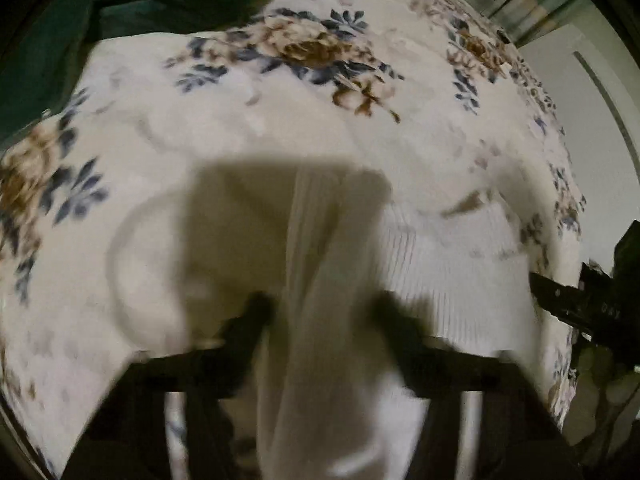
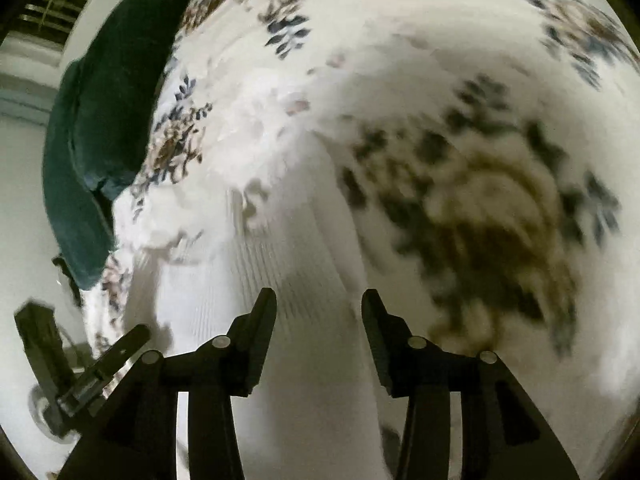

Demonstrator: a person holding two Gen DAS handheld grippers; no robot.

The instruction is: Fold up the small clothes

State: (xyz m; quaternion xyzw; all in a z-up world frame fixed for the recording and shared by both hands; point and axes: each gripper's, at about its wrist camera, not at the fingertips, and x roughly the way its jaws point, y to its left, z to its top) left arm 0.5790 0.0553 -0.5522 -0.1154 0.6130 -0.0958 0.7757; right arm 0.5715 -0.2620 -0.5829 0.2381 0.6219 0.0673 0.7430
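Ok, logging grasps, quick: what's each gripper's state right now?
Left gripper: fingers apart, white ribbed knit garment between them; grip cannot be told.
Right gripper: open, holding nothing.
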